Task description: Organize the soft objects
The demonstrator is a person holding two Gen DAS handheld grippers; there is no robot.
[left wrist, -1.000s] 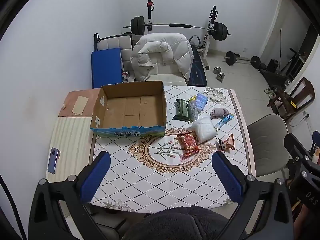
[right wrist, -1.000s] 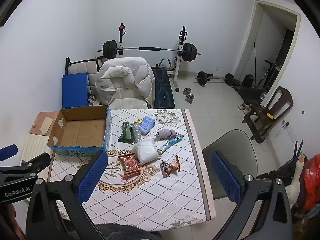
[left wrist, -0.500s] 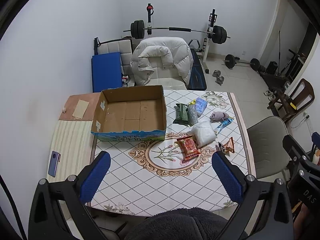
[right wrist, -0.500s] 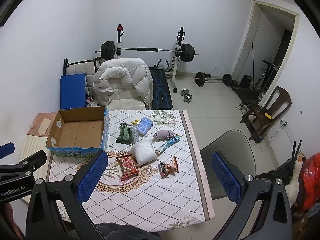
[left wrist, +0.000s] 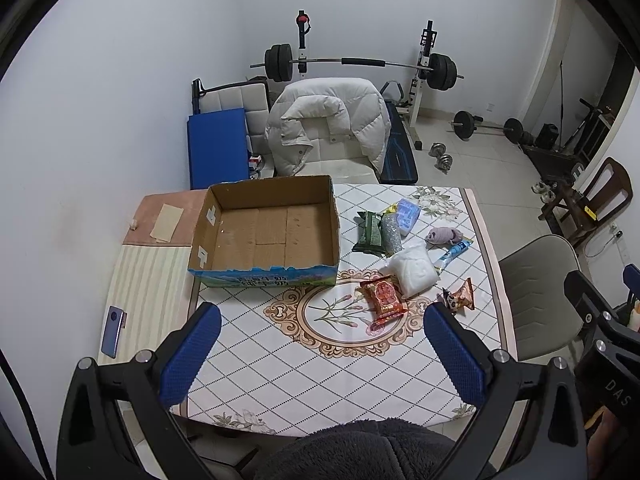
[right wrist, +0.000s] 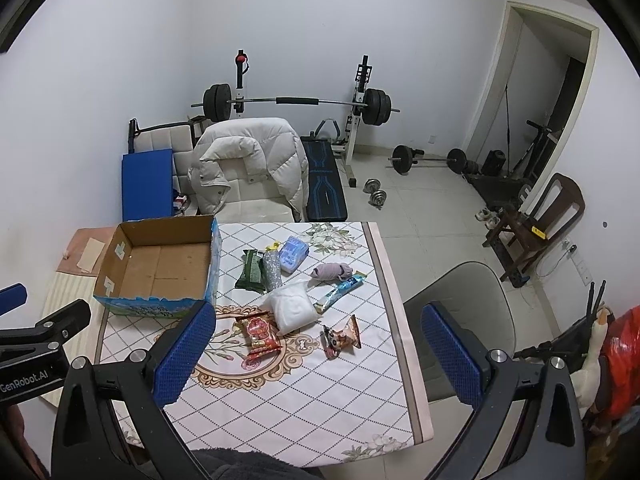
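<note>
I hold my left gripper (left wrist: 320, 354) and right gripper (right wrist: 316, 356) spread wide, empty, now slightly higher above the tabletop (left wrist: 280, 360); soft packets (left wrist: 414, 270) lie right of the empty cardboard box (left wrist: 266, 236); sorting hasn't begun.

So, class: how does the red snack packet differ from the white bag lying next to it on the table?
The red snack packet is printed, opaque and flat; the white bag is plain, puffy and looks larger. The red snack packet lies nearer both open grippers, the white bag nearer the purple sock. Both rest on the tablecloth, outside the cardboard box.
</note>
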